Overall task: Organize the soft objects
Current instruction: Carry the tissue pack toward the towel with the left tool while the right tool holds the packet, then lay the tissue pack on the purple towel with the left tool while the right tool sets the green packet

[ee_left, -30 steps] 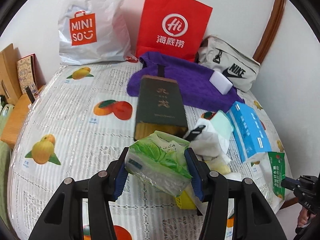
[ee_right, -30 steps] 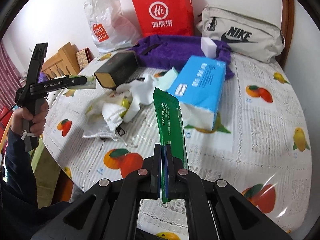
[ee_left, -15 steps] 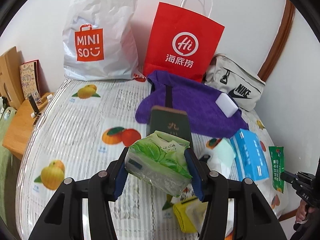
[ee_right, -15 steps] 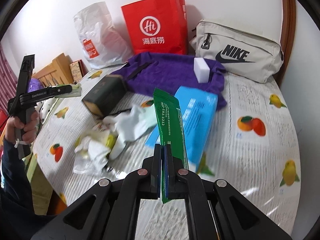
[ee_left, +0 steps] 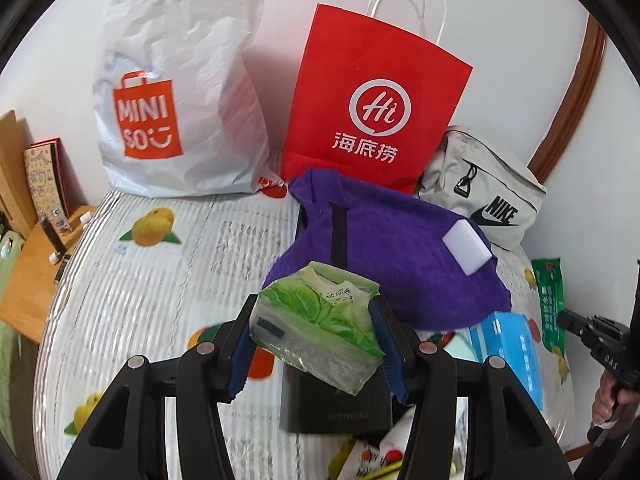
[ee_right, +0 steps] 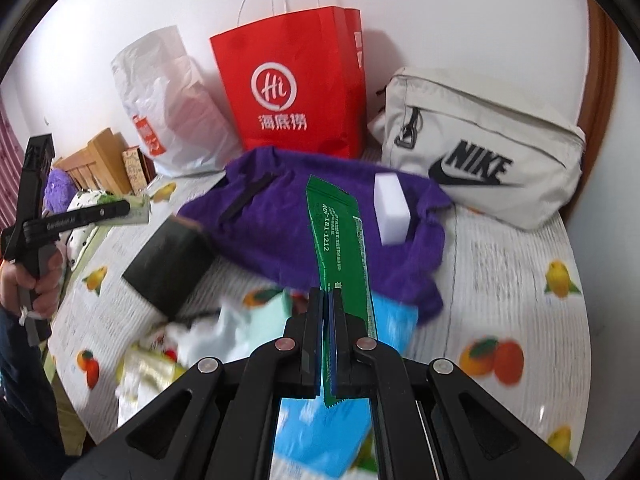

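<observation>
Tissue pack in left jaws, green sachet pinched right — both off the table.

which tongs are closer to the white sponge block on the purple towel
Right. The right tongs sit just short of the white sponge block; the left tongs hover further off at its left.

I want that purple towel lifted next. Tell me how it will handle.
The towel lies rumpled, so it probably droops and trails from any pinch. The white block resting on it would likely slide off. Its pile looks plush, so the fingers should grip without slipping.
</observation>
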Demonstrator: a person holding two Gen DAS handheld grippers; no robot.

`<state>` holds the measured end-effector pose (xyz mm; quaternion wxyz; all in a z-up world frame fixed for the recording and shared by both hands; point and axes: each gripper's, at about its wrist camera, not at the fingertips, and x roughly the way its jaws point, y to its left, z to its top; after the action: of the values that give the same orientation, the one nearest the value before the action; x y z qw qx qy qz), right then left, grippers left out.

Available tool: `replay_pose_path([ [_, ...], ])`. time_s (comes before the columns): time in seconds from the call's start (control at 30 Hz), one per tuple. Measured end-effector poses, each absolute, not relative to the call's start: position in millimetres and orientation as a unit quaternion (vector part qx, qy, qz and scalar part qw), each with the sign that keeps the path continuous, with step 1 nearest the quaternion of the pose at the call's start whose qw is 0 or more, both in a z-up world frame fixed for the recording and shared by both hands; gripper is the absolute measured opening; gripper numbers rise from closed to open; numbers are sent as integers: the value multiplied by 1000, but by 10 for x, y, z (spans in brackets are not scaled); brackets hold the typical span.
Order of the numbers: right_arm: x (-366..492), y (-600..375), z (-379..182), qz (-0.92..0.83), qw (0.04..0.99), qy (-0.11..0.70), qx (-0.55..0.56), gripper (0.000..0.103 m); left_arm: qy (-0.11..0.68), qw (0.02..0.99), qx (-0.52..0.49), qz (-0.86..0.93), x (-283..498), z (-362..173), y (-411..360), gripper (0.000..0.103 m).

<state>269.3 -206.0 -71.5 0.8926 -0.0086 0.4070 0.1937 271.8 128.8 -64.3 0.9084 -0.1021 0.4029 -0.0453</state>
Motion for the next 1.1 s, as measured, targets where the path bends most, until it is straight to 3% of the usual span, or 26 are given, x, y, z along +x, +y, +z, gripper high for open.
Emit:
replay_pose_path([
  [0.43, 3674, -1806, -1107, 201, 868, 452, -42, 2, 418, 902, -94, -57, 3334, -694, 1123, 52],
  [0.9, 4037, -1699, -1544, 187, 832, 518, -68, 3, 447, 886, -93, -85, 3829, -903, 926, 52],
  [1.03, 4051, -1671, -1584, 194, 828, 522, -67, 6, 467, 876, -78, -97, 3941, -1008, 773, 52],
  [1.1, 4041, -1678, -1581, 196, 829, 520, -67, 17, 476, 870, -78, -102, 3992, -1064, 710, 52],
])
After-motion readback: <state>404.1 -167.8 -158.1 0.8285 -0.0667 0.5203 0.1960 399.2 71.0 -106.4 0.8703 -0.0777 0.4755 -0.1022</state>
